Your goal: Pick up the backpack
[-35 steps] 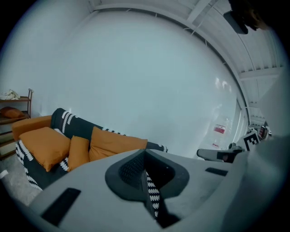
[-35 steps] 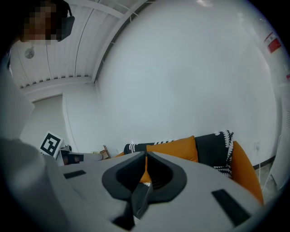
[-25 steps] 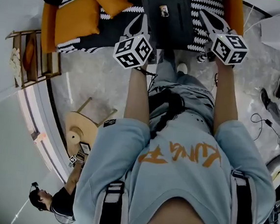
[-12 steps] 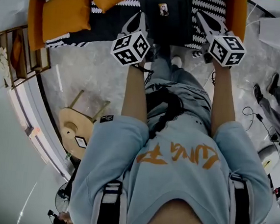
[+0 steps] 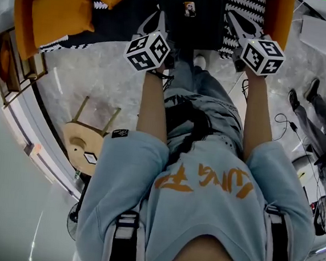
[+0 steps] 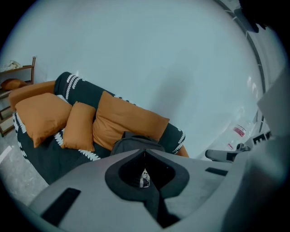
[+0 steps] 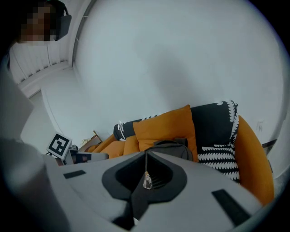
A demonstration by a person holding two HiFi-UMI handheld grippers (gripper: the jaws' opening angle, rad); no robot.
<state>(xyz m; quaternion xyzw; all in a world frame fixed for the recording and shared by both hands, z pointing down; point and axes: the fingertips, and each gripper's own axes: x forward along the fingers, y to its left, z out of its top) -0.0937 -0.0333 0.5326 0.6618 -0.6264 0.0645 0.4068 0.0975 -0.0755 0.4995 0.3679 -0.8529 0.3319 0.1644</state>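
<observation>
**Figure. Approach to the backpack, before any contact.** In the head view the backpack stands upright at 12 o'clock on the sofa, its back against an orange cushion. The left gripper is at its 9 o'clock side and the right gripper at its 3 o'clock side. Both are near the bag, and neither can be seen touching it.

Each gripper view shows its jaws pressed together to a single seam with nothing between them. The bag's top and its tag lie beyond the tips. The task is therefore judged not yet begun: the bag rests untouched on the seat. What is left is to part one pair of jaws, close them on a handle or strap, and lift.

Surroundings:
- More orange cushions lie at 10 o'clock.
- A wooden shelf stands at 9 o'clock.
- A round stool stands at 8 o'clock.
- Cables and another person's legs are on the floor at 3 o'clock.

None of these lies between the grippers and the bag. Only the cushion behind it crowds the top handle.
</observation>
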